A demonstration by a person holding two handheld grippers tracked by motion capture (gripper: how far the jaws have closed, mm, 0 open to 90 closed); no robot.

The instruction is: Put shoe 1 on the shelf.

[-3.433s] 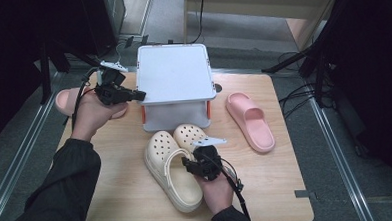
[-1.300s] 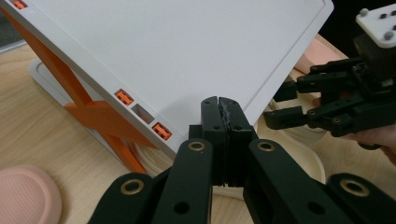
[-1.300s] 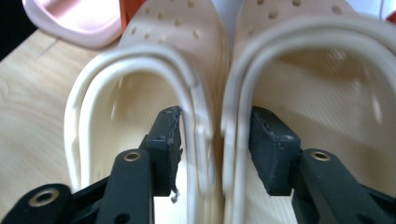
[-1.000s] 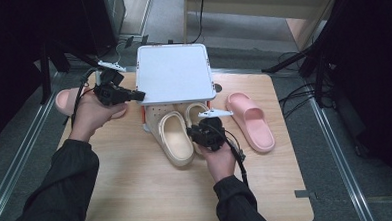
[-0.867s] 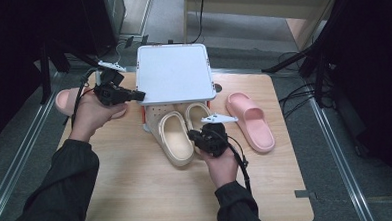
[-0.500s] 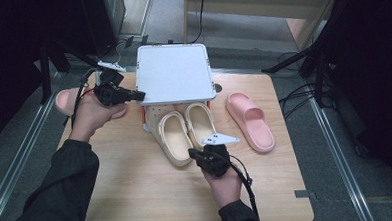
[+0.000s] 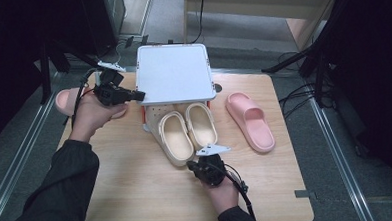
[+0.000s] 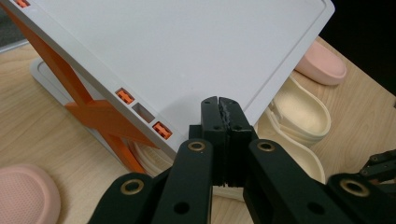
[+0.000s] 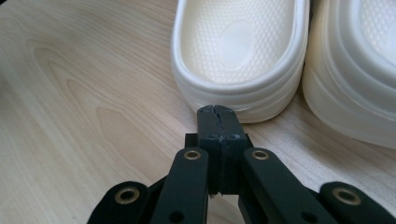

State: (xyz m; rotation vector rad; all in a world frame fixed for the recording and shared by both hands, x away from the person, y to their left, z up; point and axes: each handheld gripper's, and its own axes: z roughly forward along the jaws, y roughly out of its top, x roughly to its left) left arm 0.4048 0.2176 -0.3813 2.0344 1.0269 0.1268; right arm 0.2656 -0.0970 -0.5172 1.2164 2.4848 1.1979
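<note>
Now the pair of cream clogs [image 7: 187, 133] lies side by side at the centre of the high view, toes tucked under the white rack shelf [image 7: 174, 80]. Just below their heels, lower centre, the right gripper [image 7: 204, 166] sits clenched and empty; in the right gripper view its tip nearly meets the heel of one clog [image 9: 240, 51]. At upper left, the left gripper [image 7: 139, 96], also clenched, meets the shelf's edge.

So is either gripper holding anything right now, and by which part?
Nothing is held. The right gripper has its jaws shut empty, just short of the heel of a cream clog. The left gripper is shut empty too, at the white rack's edge.
</note>
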